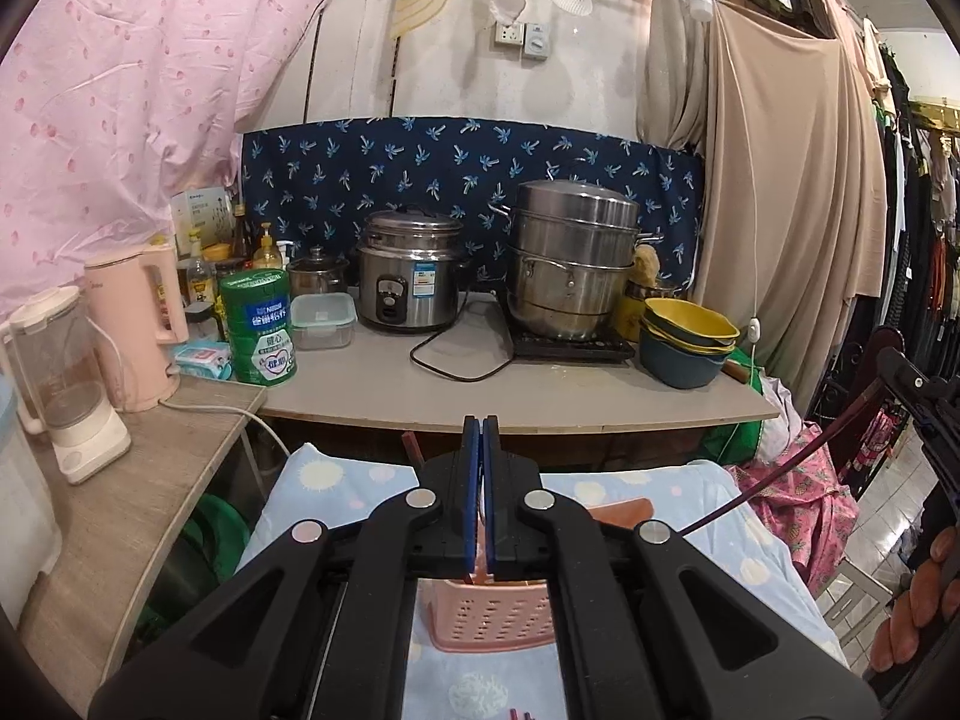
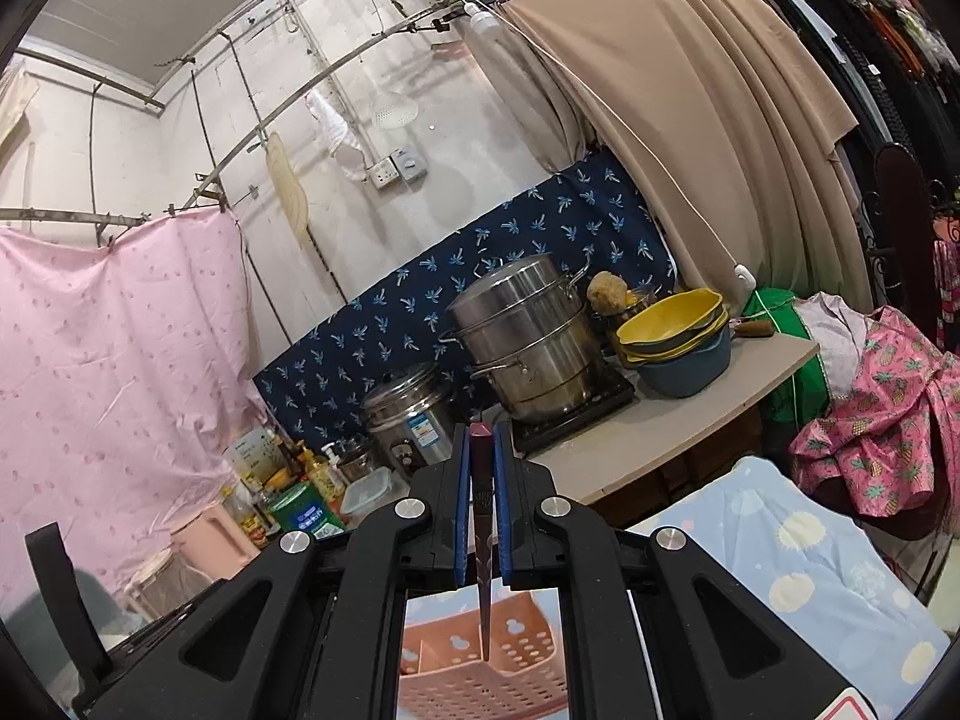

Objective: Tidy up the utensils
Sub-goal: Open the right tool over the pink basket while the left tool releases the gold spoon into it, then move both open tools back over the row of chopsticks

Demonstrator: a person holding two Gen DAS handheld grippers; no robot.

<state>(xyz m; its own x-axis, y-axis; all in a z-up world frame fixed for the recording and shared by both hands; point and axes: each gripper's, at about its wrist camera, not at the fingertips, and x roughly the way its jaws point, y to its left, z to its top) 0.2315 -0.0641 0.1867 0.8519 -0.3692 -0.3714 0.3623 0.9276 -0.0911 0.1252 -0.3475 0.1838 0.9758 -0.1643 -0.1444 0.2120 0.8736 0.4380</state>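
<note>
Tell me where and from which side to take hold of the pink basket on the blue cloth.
Grip the pink basket by its top rim or the inner divider wall, coming from above. It stands upright with its mouth open upward, and its perforated walls are thin enough for the fingers to straddle. The right gripper is shut on a dark chopstick, so the left gripper, shut and seemingly empty, looks freer.

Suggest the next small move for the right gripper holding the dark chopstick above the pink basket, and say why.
Probably lower the right gripper straight down, then open it. Its jaws are shut on the dark chopstick, whose tip hangs just over a compartment of the pink basket on the blue cloth. The tip looks close to a divider, so a slight sideways nudge may be needed first.
</note>
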